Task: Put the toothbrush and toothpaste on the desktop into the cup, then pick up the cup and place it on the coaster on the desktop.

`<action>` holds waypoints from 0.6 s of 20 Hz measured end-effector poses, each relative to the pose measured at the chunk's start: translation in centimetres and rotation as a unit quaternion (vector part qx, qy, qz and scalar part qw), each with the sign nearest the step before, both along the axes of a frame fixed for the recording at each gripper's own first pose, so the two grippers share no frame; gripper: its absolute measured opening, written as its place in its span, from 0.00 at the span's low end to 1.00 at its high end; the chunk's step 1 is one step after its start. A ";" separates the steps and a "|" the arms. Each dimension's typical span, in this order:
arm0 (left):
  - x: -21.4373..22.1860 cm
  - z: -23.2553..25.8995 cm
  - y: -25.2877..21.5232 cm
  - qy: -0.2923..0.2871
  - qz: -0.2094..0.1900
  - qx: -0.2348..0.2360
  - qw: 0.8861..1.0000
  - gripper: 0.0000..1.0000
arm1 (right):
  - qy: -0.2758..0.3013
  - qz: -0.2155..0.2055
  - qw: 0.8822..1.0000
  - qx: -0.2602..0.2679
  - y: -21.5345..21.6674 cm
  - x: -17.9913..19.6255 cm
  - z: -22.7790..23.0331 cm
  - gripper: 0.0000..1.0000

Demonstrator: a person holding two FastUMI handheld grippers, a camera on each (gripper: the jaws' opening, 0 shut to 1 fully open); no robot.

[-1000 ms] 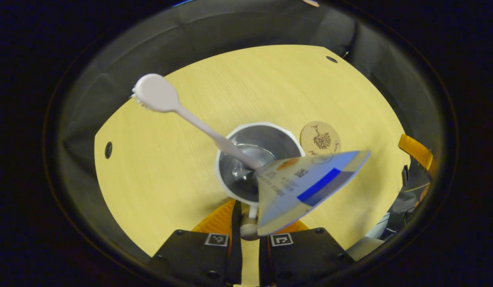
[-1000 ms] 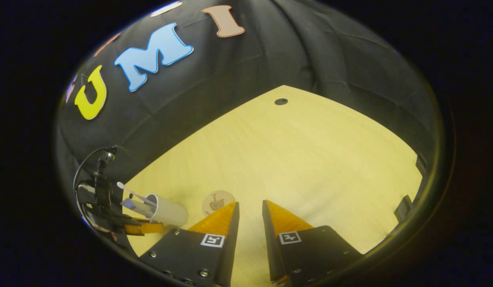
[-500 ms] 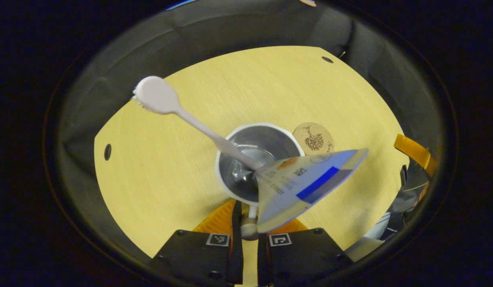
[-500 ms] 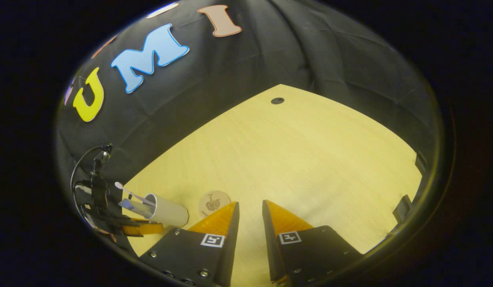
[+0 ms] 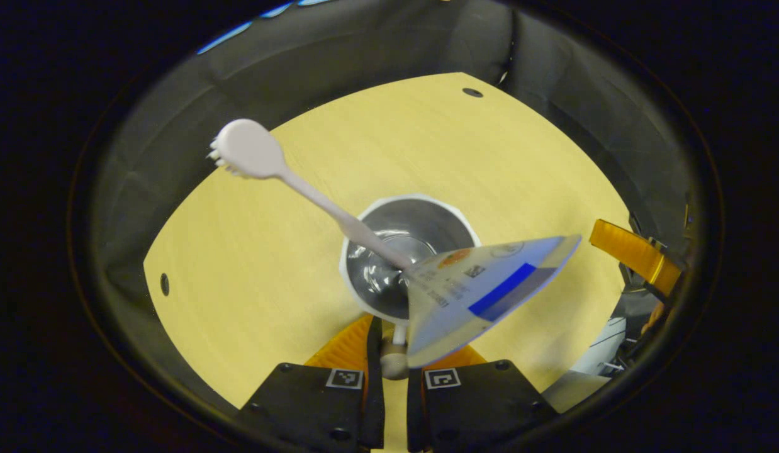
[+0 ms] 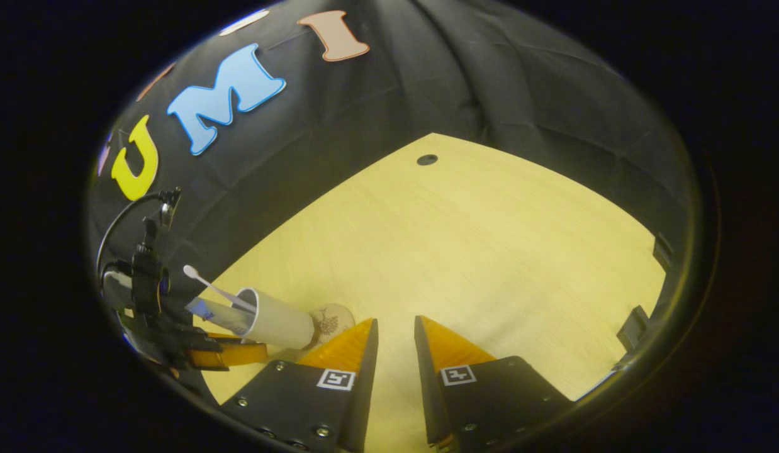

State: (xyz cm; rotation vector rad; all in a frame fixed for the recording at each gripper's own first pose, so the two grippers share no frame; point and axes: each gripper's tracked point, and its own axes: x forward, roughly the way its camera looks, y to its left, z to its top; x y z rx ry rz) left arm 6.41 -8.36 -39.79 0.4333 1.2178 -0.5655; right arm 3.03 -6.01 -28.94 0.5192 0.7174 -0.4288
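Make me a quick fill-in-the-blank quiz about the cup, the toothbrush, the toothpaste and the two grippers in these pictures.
1. The toothbrush and toothpaste stand inside the ____.
2. The left gripper grips the white cup by its ____.
3. The right gripper holds ____.
4. The table is made of light ____.

Missing words: cup; handle; nothing; wood
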 end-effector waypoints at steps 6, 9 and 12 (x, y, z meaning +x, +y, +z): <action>0.4 -0.7 -0.9 0.007 -0.013 0.004 1.000 0.21 | 0.003 -0.025 1.000 0.012 -2.1 -1.4 -0.2 0.35; 0.3 -1.2 -0.6 0.011 -0.010 0.006 1.000 0.21 | 0.005 -0.038 0.999 0.016 -3.3 -1.8 -0.3 0.35; 0.6 -1.0 -0.5 0.020 -0.005 0.000 1.000 0.17 | 0.007 -0.044 0.999 0.024 -3.8 -1.9 -0.8 0.35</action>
